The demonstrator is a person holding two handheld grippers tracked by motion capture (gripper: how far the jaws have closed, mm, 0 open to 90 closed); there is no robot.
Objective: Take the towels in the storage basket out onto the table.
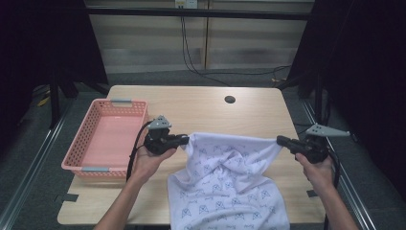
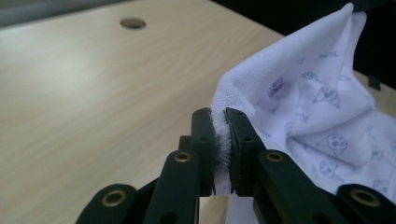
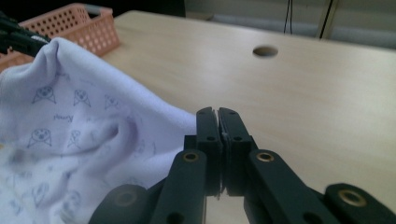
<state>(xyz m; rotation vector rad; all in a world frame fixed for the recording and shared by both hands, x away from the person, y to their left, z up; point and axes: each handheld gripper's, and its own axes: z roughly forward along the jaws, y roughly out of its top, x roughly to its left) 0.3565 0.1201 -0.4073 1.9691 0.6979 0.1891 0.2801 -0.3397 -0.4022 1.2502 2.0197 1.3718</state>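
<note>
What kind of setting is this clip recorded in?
Most likely a lab or studio set up for recording, not a home. Black curtains flank a plain wooden table, loose cables run over the floor behind it, and the table holds just a towel and a pink basket.

A light wooden desk (image 1: 206,108) with rounded corners has a small round dark hole (image 1: 230,99) near its far edge. A pink perforated plastic basket (image 1: 86,129) with grey handles sits at its left side. Black cables (image 1: 191,62) trail over the grey floor (image 1: 158,76) behind.
</note>
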